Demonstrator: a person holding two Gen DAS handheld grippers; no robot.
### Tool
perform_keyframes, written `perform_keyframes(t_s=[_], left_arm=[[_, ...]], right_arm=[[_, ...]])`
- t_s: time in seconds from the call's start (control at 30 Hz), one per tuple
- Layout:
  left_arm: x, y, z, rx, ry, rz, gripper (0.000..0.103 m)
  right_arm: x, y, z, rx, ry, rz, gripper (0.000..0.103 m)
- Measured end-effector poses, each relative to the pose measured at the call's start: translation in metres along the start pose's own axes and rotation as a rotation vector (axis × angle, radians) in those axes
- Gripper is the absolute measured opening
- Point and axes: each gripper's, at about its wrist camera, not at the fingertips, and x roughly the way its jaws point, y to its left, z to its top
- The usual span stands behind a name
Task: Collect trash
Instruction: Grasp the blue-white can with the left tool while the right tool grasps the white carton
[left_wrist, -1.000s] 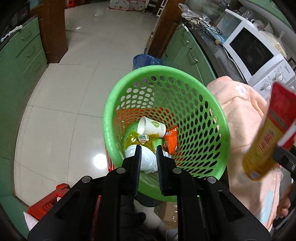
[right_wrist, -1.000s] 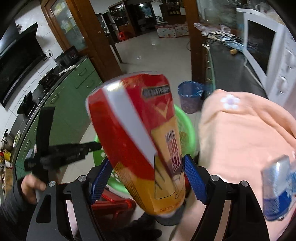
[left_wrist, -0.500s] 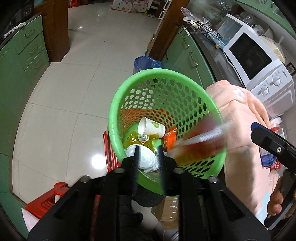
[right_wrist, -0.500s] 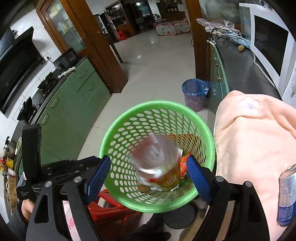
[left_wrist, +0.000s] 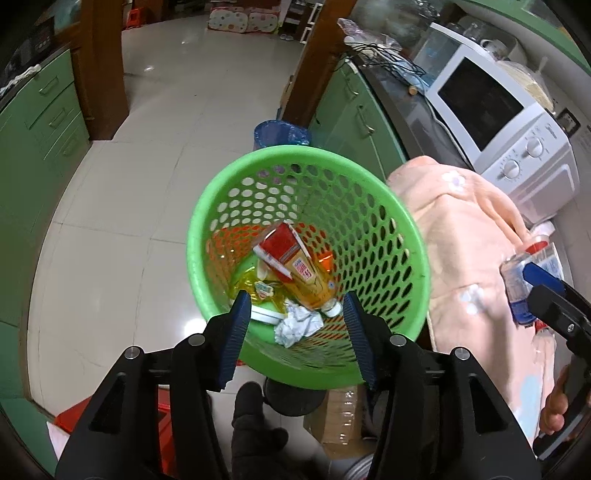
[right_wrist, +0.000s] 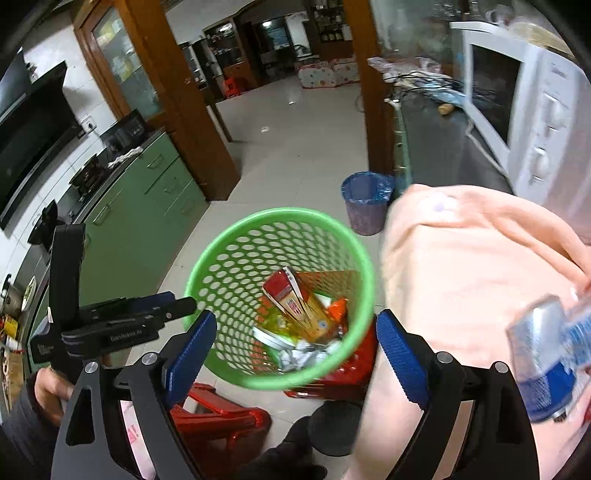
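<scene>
And it's in! The red and yellow bottle (left_wrist: 295, 273) that sat clamped in the right hand-held gripper (right_wrist: 291, 354) a second ago now lies at the bottom of the green basket (left_wrist: 391, 236), cap end down toward the near wall, on top of a crumpled paper ball (left_wrist: 297, 325), a yellow wrapper (left_wrist: 247, 282) and an orange packet (right_wrist: 338, 312). The right hand-held gripper is released, blue pads spread wide with nothing between them. The left hand-held gripper (left_wrist: 293, 325), which was pinched on the basket's near rim, has sprung apart too, jaws wide on either side of that rim; whether the basket rests on something below I can't tell from here. One more piece collected, then. Over at the right, on the peach cloth (left_wrist: 469, 251), a blue and white bottle (right_wrist: 546, 354) is lying, likely the next pick. For writing: the left hand-held gripper's body reads something like "GenRobot.AI", and the bottle's label print is too small and blurred to read.
</scene>
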Motion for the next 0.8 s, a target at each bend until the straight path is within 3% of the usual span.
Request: perform_keyframes(t_s=[0.27,0.47,0.63,0.8], left_arm=[[-0.001,-0.029,-0.002,0.054,0.007,-0.025,0.061],[0.001,-0.047,-0.004,0.084,0.021,-0.036,0.063],[0.005,-0.062,-0.004,0.106,0.032,-0.046,0.066],[0.011,-0.082,-0.005,0.138,0.046,-0.057,0.067]], right_arm=[[-0.048,-0.056,-0.017,0.073,-0.062,-0.114,0.086],[-0.088,-0.108,-0.017,0.083,-0.116,-0.260,0.086],[-0.106,-0.154,-0.015,0.089,-0.111,-0.369,0.086],[-0.106,-0.186,-0.011,0.080,-0.086,-0.400,0.086]])
